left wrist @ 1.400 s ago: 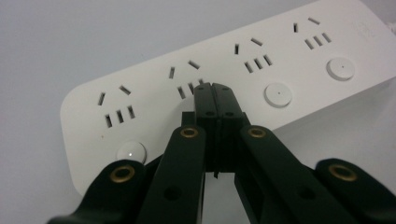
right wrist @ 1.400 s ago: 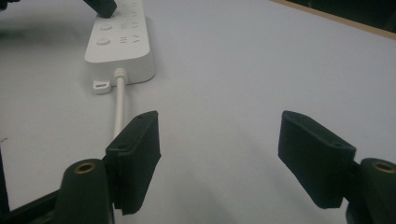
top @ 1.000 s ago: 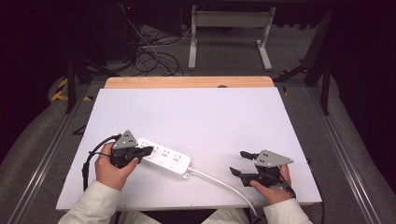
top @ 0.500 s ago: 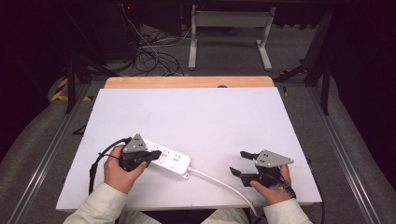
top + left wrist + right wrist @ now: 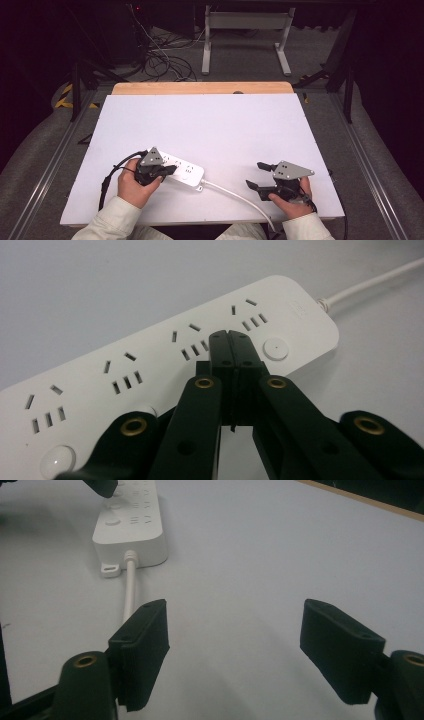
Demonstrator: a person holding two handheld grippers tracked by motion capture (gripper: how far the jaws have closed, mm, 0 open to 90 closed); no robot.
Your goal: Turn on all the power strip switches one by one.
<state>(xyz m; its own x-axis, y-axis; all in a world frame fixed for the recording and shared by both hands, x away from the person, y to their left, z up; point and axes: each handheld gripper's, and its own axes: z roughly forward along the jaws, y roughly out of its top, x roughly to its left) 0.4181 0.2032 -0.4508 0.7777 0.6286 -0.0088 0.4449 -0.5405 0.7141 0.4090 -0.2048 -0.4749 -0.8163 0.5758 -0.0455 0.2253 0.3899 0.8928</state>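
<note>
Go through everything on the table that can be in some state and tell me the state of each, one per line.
Left gripper: shut, tips over the power strip, nothing between the jaws.
Right gripper: open, empty, over bare table.
Power strip: lying flat, sockets up, nothing plugged in.
Strip's white cord: attached, running off the near table edge.
Round button: whether pressed, cannot tell.

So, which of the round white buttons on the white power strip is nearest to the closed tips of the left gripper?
The round button at the cable end of the white power strip, just beside the left gripper; the other buttons lie farther back.
</note>
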